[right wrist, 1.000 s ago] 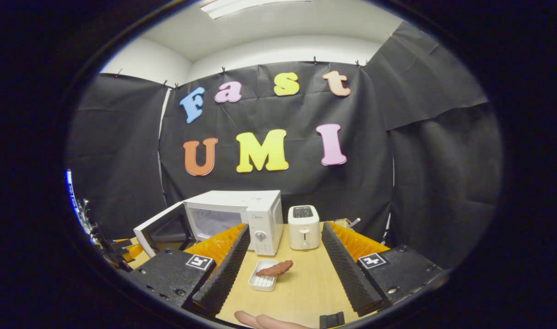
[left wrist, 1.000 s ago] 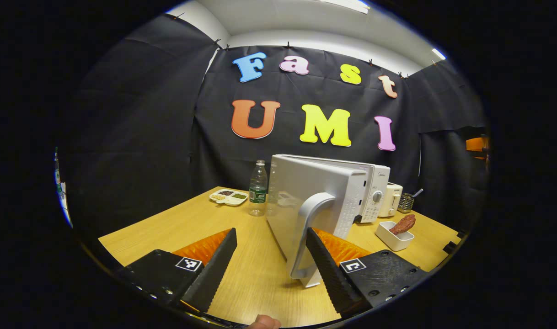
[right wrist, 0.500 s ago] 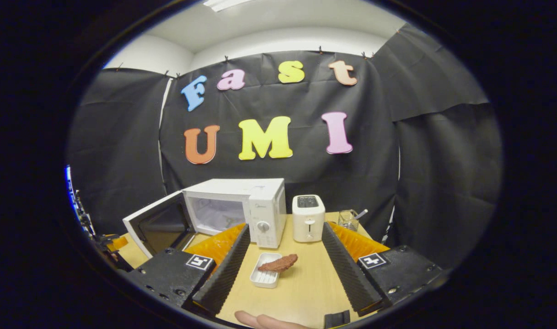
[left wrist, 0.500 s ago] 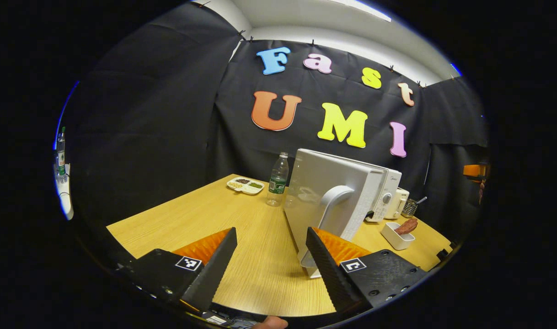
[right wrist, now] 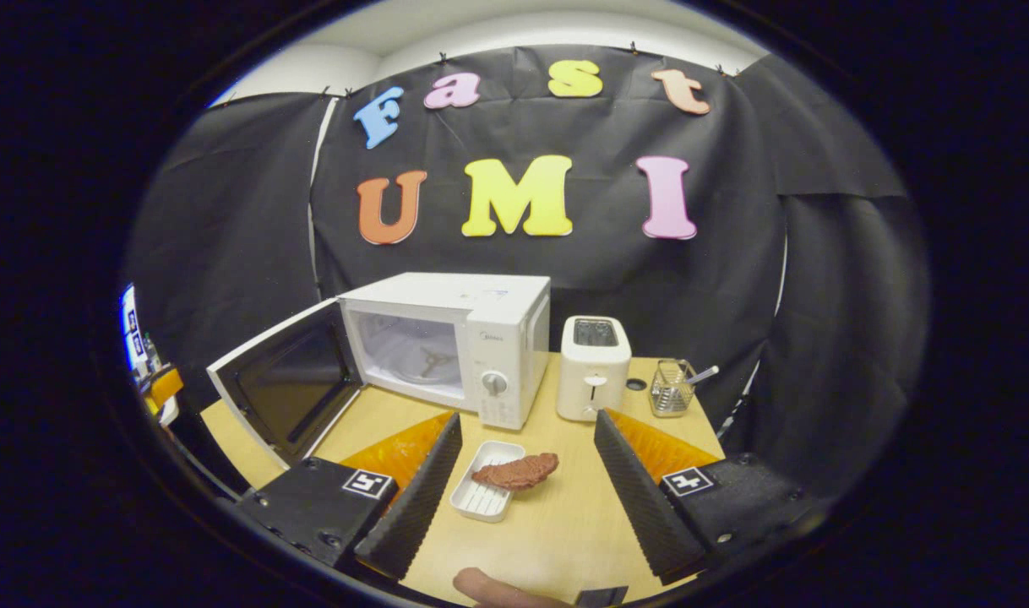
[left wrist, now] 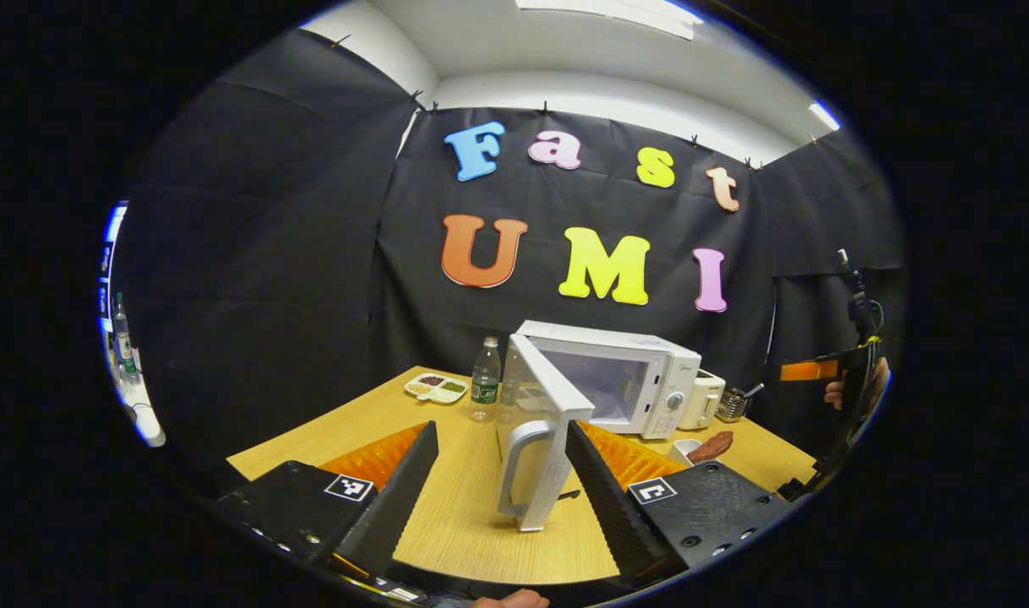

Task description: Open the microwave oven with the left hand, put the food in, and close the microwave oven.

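left gripper gaping wide — framing door handle | right gripper gaping wide — hovering over food | microwave standing open

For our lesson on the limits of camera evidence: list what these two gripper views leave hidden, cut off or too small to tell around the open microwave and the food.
- White dish, left gripper view: mostly behind that gripper's finger.
- Food, right gripper view: hides part of the dish floor beneath it.
- Microwave cavity: its left side sits behind the open door.
- Control panel markings: too small to make out.
- Compartment tray, left gripper view: contents too small to name.
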Available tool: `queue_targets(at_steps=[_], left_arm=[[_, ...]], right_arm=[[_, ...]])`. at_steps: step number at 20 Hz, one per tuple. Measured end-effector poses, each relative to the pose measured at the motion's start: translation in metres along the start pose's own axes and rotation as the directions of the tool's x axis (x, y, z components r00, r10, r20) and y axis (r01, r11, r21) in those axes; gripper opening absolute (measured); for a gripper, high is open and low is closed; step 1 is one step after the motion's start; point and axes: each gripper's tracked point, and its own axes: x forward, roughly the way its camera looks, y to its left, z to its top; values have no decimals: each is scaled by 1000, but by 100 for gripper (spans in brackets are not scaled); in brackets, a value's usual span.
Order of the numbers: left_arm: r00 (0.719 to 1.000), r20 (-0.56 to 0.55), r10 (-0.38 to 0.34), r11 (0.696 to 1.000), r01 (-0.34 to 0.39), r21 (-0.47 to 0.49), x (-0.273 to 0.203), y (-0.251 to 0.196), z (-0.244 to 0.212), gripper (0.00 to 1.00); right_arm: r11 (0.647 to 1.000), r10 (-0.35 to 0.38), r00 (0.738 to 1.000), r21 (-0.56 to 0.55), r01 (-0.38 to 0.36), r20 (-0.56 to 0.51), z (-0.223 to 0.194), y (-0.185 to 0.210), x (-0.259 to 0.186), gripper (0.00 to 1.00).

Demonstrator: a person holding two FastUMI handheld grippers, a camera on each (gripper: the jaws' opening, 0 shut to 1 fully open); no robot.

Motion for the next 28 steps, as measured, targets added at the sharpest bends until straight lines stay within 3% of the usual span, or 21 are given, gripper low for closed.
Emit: queue_targets(at_steps=[1,2,3,6,9,10,11,12,15,16,17,19,21,22,24,26,27,28], left_arm=[[1000,5,-10,1000,10,13,1,-10,7,94],[1000,7,-15,1000,15,22,3,-17,14,94],[1000,11,-23,999,22,32,6,-25,21,94],[999,16,-38,998,38,50,15,-44,37,94],[998,36,-45,998,43,50,28,-59,51,94],[998,43,-45,998,42,49,32,-62,55,94],[998,50,-49,998,46,49,36,-68,58,94],[997,59,-49,998,47,48,40,-72,62,94],[996,67,-52,997,49,52,55,-87,67,94],[996,67,-51,997,47,57,59,-91,67,94],[997,65,-51,997,47,66,62,-95,66,94],[996,68,-49,995,42,94,69,-102,69,93],[997,63,-41,992,32,125,74,-107,67,93],[998,60,-37,990,28,137,75,-111,67,93],[997,56,-44,990,36,139,75,-118,64,94],[997,45,-67,990,61,130,76,-128,61,93],[996,42,-78,989,72,128,75,-132,61,94],[995,42,-86,988,79,134,74,-134,60,94]], right_arm=[[1000,22,999,9,-22,-35,-4,0,10,100],[999,44,996,15,-43,-71,-9,0,19,90],[998,66,992,19,-65,-105,-14,-1,27,100],[992,127,971,52,-119,-204,-31,-11,54,100],[975,209,929,143,-173,-304,-54,-22,79,100],[966,235,915,179,-185,-327,-62,-28,86,87],[957,264,899,215,-197,-350,-70,-33,95,87],[945,295,880,252,-210,-372,-79,-36,103,98],[893,407,808,372,-254,-426,-104,-37,122,94],[874,437,786,412,-257,-437,-112,-36,129,80],[851,472,763,453,-264,-442,-117,-34,134,90],[798,546,717,530,-287,-433,-123,-29,140,86],[714,645,659,610,-342,-386,-121,-17,139,78],[691,673,632,633,-350,-385,-125,-15,139,71],[664,688,610,679,-312,-393,-137,-16,145,41],[605,724,590,738,-298,-356,-140,-8,147,19],[593,724,600,750,-291,-339,-136,-11,145,23],[595,718,610,750,-287,-336,-136,-10,145,17]])
